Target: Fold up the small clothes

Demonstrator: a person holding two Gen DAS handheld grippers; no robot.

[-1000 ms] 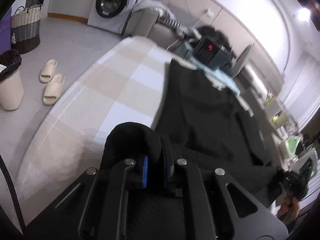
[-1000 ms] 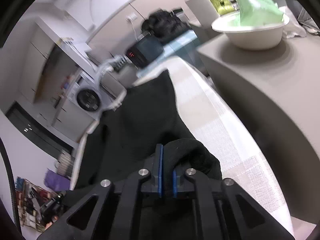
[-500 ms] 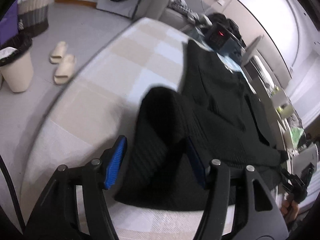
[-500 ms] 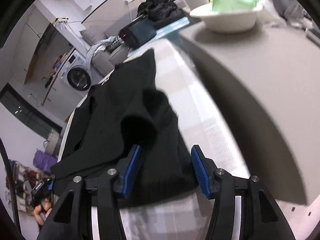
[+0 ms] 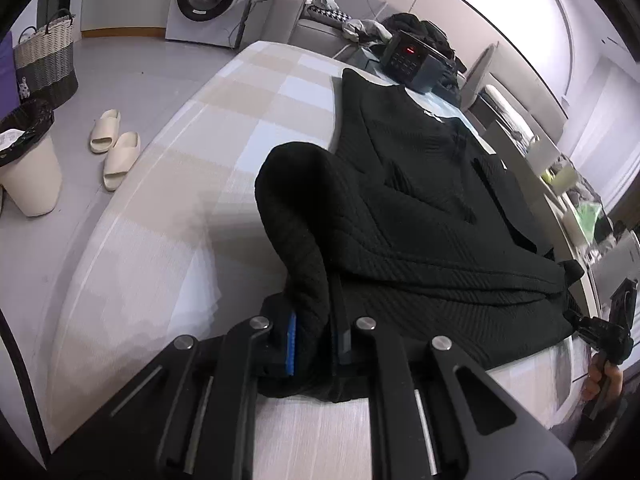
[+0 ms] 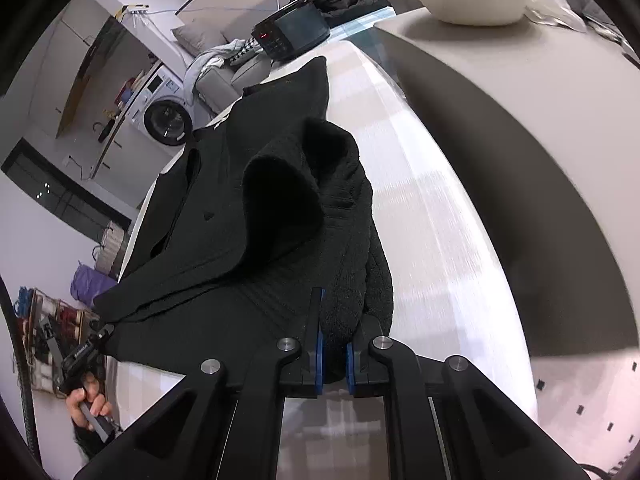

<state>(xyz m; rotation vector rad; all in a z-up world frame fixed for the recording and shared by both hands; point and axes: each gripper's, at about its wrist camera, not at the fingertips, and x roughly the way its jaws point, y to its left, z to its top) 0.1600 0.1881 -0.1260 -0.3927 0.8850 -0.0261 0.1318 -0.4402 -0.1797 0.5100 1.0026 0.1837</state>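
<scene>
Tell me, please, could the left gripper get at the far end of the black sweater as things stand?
Probably not right away: the left gripper is shut on the near edge of the black sweater, so it would have to let go first; nothing lies on the sweater between.

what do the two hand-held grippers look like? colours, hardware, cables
Left hand-held gripper and right hand-held gripper look alike: matte black angular linkage arms with silver round pivot bolts, slotted cut-outs, and blue pads lining the inner finger faces. A thin black cable curves along each view's left edge. No markings legible. A bare hand grips the other unit's black handle; no sleeve visible.
</scene>
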